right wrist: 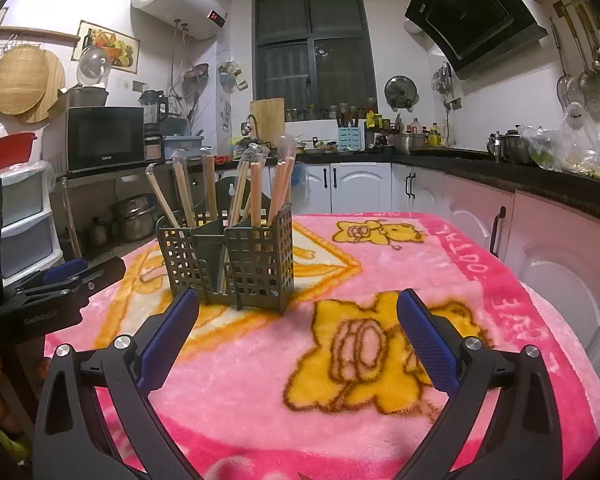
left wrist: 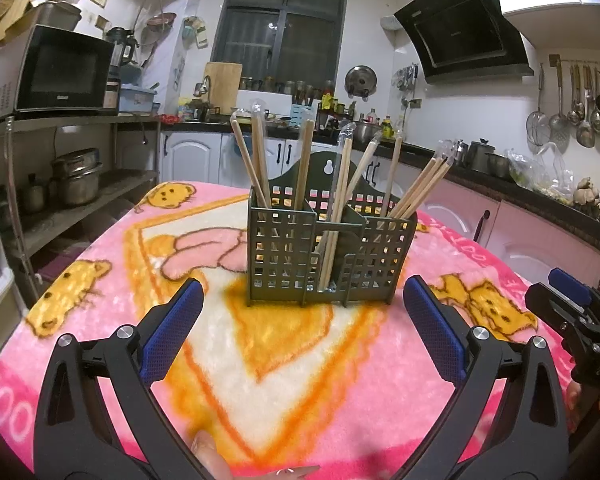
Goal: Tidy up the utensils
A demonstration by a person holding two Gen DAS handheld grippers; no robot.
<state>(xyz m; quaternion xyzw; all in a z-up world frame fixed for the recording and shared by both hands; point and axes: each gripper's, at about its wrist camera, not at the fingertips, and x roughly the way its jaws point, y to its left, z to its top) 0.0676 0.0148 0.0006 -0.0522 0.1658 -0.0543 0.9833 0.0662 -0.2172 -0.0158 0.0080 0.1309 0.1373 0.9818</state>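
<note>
A dark green lattice utensil holder point(left wrist: 328, 256) stands upright on the pink bear-print blanket point(left wrist: 284, 364), also in the right wrist view point(right wrist: 228, 264). Several wrapped wooden chopsticks point(left wrist: 340, 184) stand in its compartments, leaning outwards; they also show in the right wrist view point(right wrist: 252, 188). My left gripper point(left wrist: 303, 292) is open and empty, a little in front of the holder. My right gripper point(right wrist: 298, 304) is open and empty, in front of and to the right of the holder. The right gripper also shows at the left view's right edge point(left wrist: 572, 312), and the left gripper at the right view's left edge point(right wrist: 60, 284).
The blanket-covered table's point(right wrist: 480, 280) edge drops off at the right, near pink cabinets point(right wrist: 560, 248). A shelf rack with a microwave point(left wrist: 64, 72) and pots stands to the left. Kitchen counters with jars and pots run along the back.
</note>
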